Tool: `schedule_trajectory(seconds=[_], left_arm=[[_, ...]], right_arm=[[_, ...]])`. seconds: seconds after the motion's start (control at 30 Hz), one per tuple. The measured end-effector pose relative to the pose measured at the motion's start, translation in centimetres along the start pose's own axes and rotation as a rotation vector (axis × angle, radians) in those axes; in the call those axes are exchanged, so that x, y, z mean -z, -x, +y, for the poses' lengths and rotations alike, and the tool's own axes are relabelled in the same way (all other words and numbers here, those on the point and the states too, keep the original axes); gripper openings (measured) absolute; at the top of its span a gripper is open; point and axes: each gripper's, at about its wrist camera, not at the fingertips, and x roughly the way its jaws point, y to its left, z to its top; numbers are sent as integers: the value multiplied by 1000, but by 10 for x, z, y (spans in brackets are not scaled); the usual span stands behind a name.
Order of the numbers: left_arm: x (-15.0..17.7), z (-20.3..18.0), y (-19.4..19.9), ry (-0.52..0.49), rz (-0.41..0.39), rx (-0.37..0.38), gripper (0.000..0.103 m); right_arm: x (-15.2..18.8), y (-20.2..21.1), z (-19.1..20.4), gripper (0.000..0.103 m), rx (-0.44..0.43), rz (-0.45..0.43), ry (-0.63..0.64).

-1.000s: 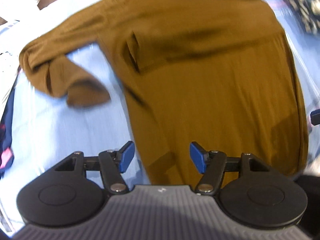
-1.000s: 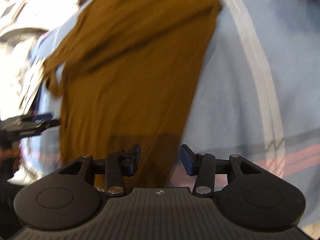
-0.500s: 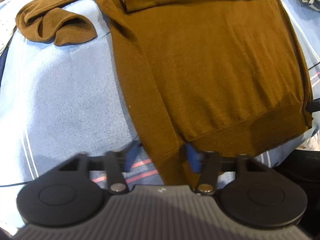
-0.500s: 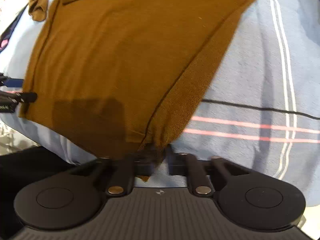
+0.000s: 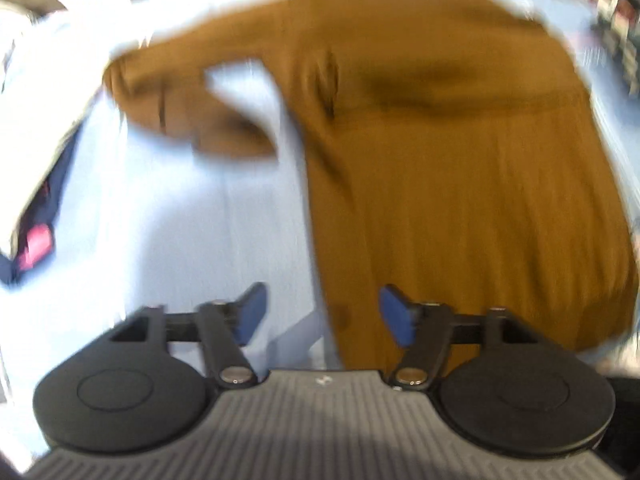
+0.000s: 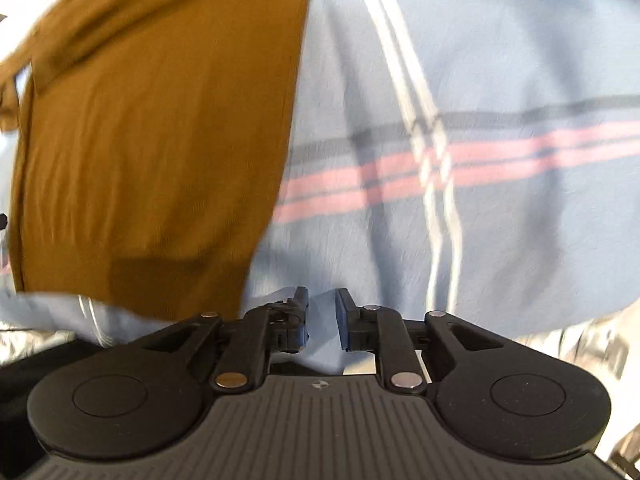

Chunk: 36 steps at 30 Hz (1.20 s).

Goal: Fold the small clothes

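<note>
Both claws are opening as you look down at the bed: your left gripper (image 5: 322,312) is standing with its blue pads well apart, the near corner of the brown sweater (image 5: 460,184) lying below and between them with nothing pinched, and your right gripper (image 6: 322,316) is parting its narrower pads over bare cloth, gripping nothing. Just beyond the right claw, the striped blue sheet (image 6: 500,80) is showing through the gap, and the sweater's hem edge (image 6: 132,272) is lying off to the left of the pads, close but apart from them. Past the left claw, the sweater's body is spreading flat up the bed, its side edge running away from you near the middle of the view. Farther still, the sleeve (image 5: 188,120) is lying bunched out to the left, not yet laid over the body, which suggests the fold is only at its start. You are probably releasing after squaring the hem, so be letting the pads clear fully before lifting, or the knit may drag and wrinkle. Next you are likely reaching for that far sleeve; be pinching it near the cuff and laying it straight across the chest. Blur is hiding the finer creases.
</note>
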Motion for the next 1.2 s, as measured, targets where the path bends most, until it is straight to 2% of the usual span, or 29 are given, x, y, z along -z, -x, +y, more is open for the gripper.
schedule_trajectory(seconds=[0.07,0.1,0.23,0.3,0.4,0.5,0.57,0.67,0.77,0.87,1.0,1.03,1.1,1.13,1.17,1.2], left_arm=[[-22,3,2,9,-71,45,66],[-35,4,-2,13,-92,61,66],[-83,-4,-28,4,-134,101,62],[-99,-11,-46,-29,-127,80,56],[-116,-16,-69,-68,-91,65,45],[-123,-15,-96,-85,-4,56,29],[-122,-11,-95,-35,0,100,7],[-118,-9,-82,34,-5,158,3],[-109,-1,-67,125,1,210,3],[-93,8,-66,173,70,209,3],[-87,14,-80,128,110,164,5],[-88,13,-83,118,134,174,10],[-91,11,-84,108,150,153,29],[-93,10,-81,100,139,136,47],[-95,9,-75,99,116,119,57],[-96,9,-68,108,85,104,59]], right_arm=[[-15,13,3,33,-25,-79,9],[-23,17,6,38,-41,-106,13],[-56,22,30,40,-110,-167,42],[-65,26,43,41,-146,-182,76],[-66,24,55,41,-187,-175,103],[-59,21,61,41,-172,-141,107],[-55,21,60,41,-169,-132,74],[-54,20,56,41,-149,-126,38],[-57,24,50,41,-147,-134,13],[-62,22,52,41,-148,-135,21],[-78,19,61,46,-171,-156,59],[-84,18,64,48,-173,-177,75],[-100,15,71,67,-178,-214,106],[-109,13,75,68,-176,-228,119],[-118,11,79,68,-175,-246,135],[-128,9,84,68,-174,-268,159]])
